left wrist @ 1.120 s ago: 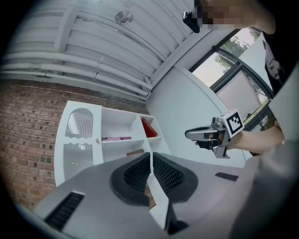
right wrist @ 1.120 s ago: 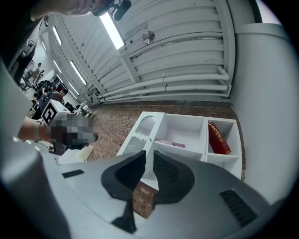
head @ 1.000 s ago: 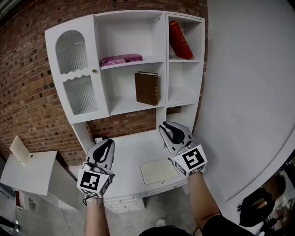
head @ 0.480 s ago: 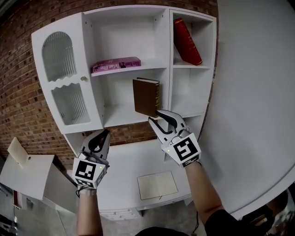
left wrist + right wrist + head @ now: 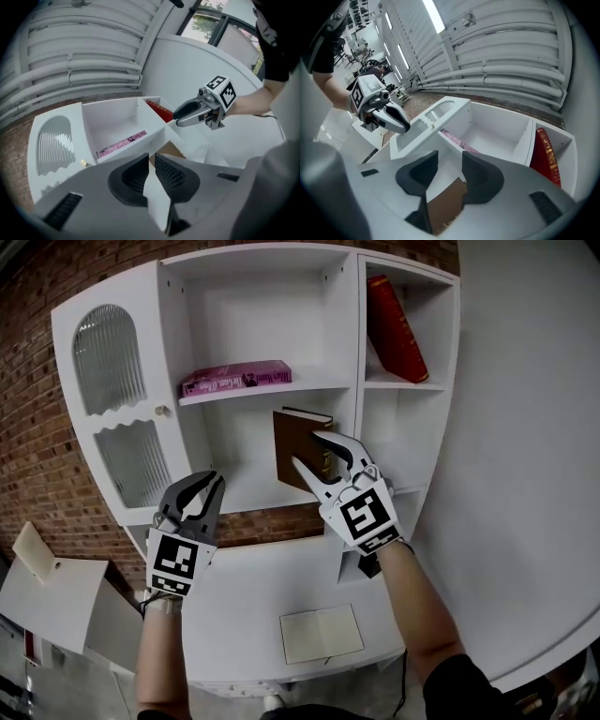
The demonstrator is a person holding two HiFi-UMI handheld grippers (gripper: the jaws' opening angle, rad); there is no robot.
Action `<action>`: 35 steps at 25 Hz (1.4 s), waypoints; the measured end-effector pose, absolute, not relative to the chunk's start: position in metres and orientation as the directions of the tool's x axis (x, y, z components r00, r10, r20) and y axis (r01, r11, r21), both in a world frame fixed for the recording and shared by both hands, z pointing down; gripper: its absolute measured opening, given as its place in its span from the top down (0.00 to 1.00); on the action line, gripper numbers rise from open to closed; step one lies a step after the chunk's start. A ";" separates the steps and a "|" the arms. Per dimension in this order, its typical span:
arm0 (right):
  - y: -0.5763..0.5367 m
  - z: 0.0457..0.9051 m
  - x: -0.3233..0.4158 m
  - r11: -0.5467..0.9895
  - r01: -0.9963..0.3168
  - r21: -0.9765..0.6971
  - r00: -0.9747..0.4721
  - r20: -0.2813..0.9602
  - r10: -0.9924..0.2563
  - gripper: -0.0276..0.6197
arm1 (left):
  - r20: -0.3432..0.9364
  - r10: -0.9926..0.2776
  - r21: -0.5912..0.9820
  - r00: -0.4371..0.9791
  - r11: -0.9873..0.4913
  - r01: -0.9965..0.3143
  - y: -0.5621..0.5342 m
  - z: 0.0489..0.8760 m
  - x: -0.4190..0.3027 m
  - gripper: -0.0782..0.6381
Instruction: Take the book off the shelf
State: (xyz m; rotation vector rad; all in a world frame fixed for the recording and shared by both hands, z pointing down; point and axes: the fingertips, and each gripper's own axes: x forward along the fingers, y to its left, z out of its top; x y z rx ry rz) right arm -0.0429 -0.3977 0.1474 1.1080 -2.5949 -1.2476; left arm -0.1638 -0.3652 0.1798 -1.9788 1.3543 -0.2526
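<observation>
A brown book stands upright in the middle compartment of the white shelf unit. My right gripper is raised just in front of it, jaws opening. In the right gripper view the brown book shows in the gap between the jaws, and the pads do not touch it. My left gripper hangs lower at the left, below the glass door. Its jaws are opening, only a narrow gap between them, with nothing held.
A pink book lies flat on the shelf above. A red book leans in the top right compartment. A glass-fronted door closes the left side. An open notebook lies on the white desk below. A white wall is at the right.
Both grippers rose from over the desk toward the shelves. The right one went up to the brown book and its jaws spread apart; the left one's parted slightly.
</observation>
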 end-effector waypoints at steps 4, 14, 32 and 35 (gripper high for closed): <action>-0.426 0.137 -0.057 0.365 -0.545 0.754 -0.737 -0.224 -0.638 0.70 | -0.230 -0.878 -0.716 0.419 -0.139 -0.684 -0.394 0.159 -0.171 0.83; -0.486 0.109 -0.092 0.129 -0.432 0.893 -0.678 -0.227 -0.699 0.59 | -0.178 -0.933 -0.857 0.312 -0.009 -0.516 -0.461 0.134 -0.195 0.69; -0.551 0.092 -0.128 0.049 -0.144 0.988 -0.591 -0.046 -0.805 0.47 | -0.121 -0.974 -0.967 0.192 0.072 -0.243 -0.521 0.090 -0.198 0.51; -0.562 0.093 -0.133 0.042 -0.115 0.993 -0.577 -0.033 -0.816 0.47 | -0.110 -0.981 -0.980 0.162 0.080 -0.185 -0.532 0.089 -0.199 0.50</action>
